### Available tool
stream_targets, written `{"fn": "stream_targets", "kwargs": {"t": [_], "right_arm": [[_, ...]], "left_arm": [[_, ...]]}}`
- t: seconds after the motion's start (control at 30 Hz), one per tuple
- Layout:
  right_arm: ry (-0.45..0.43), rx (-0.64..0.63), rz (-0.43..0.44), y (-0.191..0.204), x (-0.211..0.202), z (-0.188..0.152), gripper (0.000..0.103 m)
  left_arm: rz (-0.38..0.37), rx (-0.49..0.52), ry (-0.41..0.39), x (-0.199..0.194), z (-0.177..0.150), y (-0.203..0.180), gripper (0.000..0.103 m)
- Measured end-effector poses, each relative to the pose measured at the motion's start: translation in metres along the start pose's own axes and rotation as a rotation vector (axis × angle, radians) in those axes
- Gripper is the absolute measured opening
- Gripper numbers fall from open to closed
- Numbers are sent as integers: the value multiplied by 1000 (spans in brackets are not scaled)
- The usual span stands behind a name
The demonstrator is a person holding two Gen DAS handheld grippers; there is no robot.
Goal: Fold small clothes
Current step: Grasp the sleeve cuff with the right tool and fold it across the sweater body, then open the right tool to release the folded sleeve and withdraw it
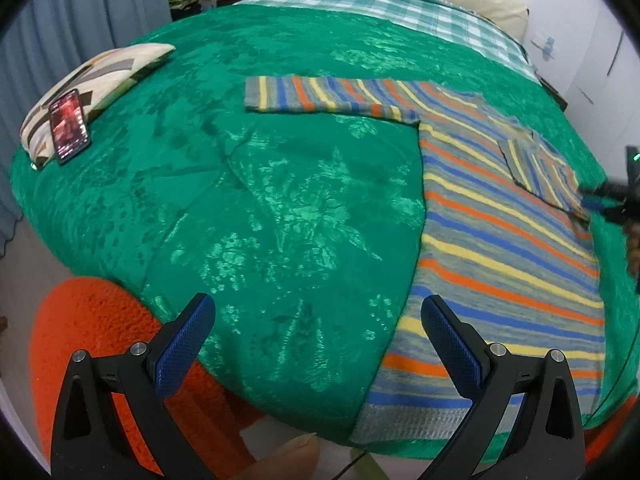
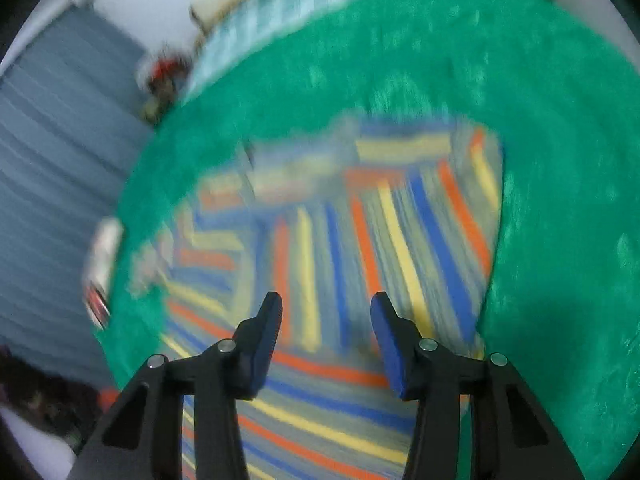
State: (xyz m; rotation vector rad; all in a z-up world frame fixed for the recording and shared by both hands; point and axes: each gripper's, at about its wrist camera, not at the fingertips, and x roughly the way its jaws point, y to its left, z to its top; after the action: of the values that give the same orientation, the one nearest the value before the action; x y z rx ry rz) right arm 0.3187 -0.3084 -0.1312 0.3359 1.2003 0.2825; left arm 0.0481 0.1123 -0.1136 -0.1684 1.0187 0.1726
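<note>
So, jaws first: the left gripper (image 1: 318, 312) has its blue-padded fingers (image 1: 184, 346) spread wide with nothing between them, hanging over the near edge of the bed. The right gripper (image 2: 326, 304) is parted about halfway, and there's nothing pinched there either, just air above the fabric. Its view is really smeared, so fine detail is a lost cause on that side.

The thing being folded is a striped sweater (image 1: 508, 256), grey knit with orange, yellow and blue bands. It's lying flat on the green bedspread (image 1: 280, 200), over on the right half of the left camera's view, with its ribbed hem toward the near edge of the bed. One sleeve (image 1: 320, 98) sticks straight out to the left across the cover. The other sleeve (image 1: 540, 168) is folded in on top of the body, near the far right, where the tip of the right gripper shows at the frame edge just beside it. In the right wrist view that gripper is directly over the sweater body.

Further out: a patterned cushion (image 1: 100, 84) sits on the bed's left side with a phone (image 1: 69, 125) propped against it, screen lit. A green-and-white checked blanket (image 1: 360, 0) covers the far end of the bed. An orange fuzzy rug (image 1: 88, 328) is on the floor below, and grey curtains (image 1: 80, 12) hang at left. A fingertip (image 1: 288, 460) shows at the bottom between the left gripper's arms.
</note>
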Motion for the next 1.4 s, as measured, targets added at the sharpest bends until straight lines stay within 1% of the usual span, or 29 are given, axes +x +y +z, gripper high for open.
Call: {"fn": "stream_targets", "kwargs": {"t": [0.03,0.07,0.1,0.17,0.2,0.23,0.27,0.37,0.4,0.43,0.47,0.57,0.63,0.67,0.7,0.8,0.87,0.97,1.13,1.23,1.4], "right_arm": [[23,-37,-111,-2,11,-7,42],[53,-73,-282,-8,24,-13,35],[57,-74,-349,-16,27,-18,21],[-8,-46,-349,-20,15,-23,21],[-28,-51,-359,-16,9,-25,26],[-46,-73,-360,-9,2,-28,29],[-59,-109,-342,2,-4,-32,29],[-56,-170,-268,25,-14,-49,39],[-41,-181,-233,29,-14,-61,42],[-28,-187,-224,29,-12,-71,44],[-15,-191,-231,28,-11,-86,44],[26,-187,-305,9,-4,-111,44],[-6,-160,-298,-1,-13,-118,46],[-24,-143,-334,-3,-22,-124,47],[-39,-130,-336,-3,-29,-129,47],[-80,-99,-305,4,-50,-152,50],[-96,-111,-299,9,-63,-172,51],[-106,-131,-315,28,-70,-201,51],[-111,-98,-308,37,-76,-241,51],[-123,-78,-314,39,-74,-256,52],[-181,-90,-338,46,-83,-261,52]], "left_arm": [[6,10,-2,0,-1,-1,103],[15,21,-4,0,-2,-3,103],[28,32,-7,-1,-3,-4,103],[46,45,-5,1,-7,-3,103],[46,44,8,4,-9,-2,103],[45,42,18,7,-9,-1,103],[44,40,26,9,-8,-1,103],[37,44,19,9,-7,-4,103],[33,50,14,8,-8,-5,103],[33,58,12,7,-9,-6,103],[35,65,12,7,-10,-7,103],[29,80,33,11,-13,-7,103],[24,75,43,13,-14,-5,103],[25,72,42,12,-14,-5,103],[26,69,39,12,-14,-5,103],[30,74,33,12,-14,-7,103],[30,91,36,12,-15,-10,103],[39,131,40,14,-17,-17,103],[41,179,40,13,-21,-26,103],[34,191,51,13,-23,-28,102],[37,186,63,14,-24,-27,102]]}}
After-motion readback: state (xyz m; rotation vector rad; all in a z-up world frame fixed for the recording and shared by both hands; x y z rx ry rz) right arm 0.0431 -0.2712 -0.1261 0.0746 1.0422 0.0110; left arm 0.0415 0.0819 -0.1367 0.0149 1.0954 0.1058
